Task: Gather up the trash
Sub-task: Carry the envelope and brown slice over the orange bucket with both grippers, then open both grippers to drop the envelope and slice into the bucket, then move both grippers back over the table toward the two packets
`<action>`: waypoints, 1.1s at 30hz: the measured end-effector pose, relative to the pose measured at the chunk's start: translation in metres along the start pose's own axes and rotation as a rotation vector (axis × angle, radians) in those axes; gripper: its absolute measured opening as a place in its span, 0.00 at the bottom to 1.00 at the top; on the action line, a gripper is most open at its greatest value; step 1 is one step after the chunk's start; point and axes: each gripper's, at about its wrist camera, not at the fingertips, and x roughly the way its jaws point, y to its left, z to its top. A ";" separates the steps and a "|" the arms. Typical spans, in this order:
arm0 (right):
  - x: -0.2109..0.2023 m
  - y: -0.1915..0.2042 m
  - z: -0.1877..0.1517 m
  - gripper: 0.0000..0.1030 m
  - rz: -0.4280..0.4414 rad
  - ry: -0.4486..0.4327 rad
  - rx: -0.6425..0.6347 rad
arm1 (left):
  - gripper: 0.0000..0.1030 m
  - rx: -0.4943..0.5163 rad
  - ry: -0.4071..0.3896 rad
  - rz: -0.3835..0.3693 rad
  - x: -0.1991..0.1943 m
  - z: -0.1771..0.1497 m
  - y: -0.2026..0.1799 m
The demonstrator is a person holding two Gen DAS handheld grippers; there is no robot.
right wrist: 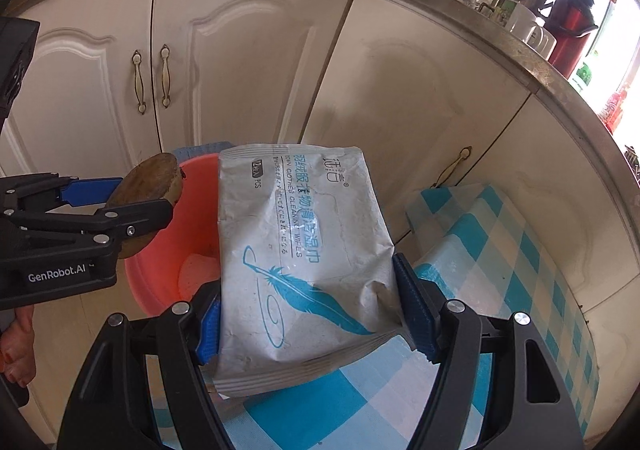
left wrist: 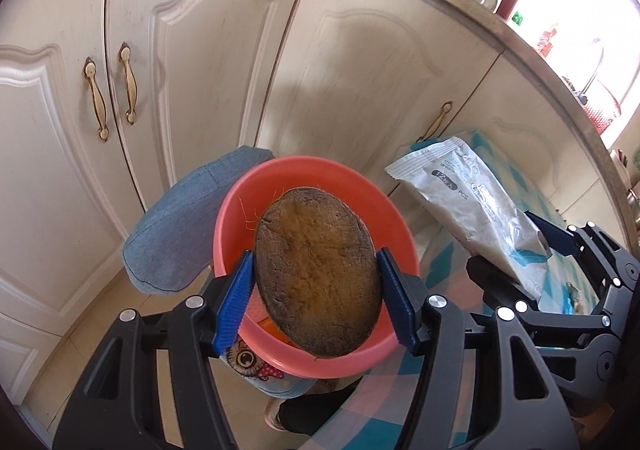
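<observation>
Here, left gripper (left wrist: 318,296) fingers clamp a coconut shell (left wrist: 318,274) over the pink basin (left wrist: 394,218); right gripper (right wrist: 316,320) fingers clamp a wipes packet (right wrist: 300,250).

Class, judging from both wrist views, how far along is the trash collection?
Done: something pale already lies in the pink basin.
In hand: the left gripper holds a brown coconut-shell piece over the basin; the right gripper grips a wipes packet, jaws closed on each.
Left: both items are unreleased, and the packet is above the checked cloth, beside the basin.
</observation>
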 end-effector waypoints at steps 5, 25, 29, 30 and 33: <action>0.014 0.005 0.002 0.70 0.004 0.027 -0.020 | 0.60 0.003 0.015 0.024 0.013 0.001 0.006; 0.016 -0.028 -0.001 0.85 0.006 0.066 0.143 | 0.80 0.002 0.000 0.066 0.025 0.007 0.014; -0.003 -0.062 -0.010 0.85 0.055 0.039 0.292 | 0.81 0.004 -0.005 0.069 0.016 0.005 0.012; -0.008 -0.070 -0.013 0.86 0.060 0.030 0.322 | 0.82 0.009 -0.005 0.071 0.013 0.003 0.011; -0.028 -0.093 -0.029 0.86 0.078 -0.001 0.416 | 0.83 0.031 -0.003 0.077 0.006 -0.001 0.004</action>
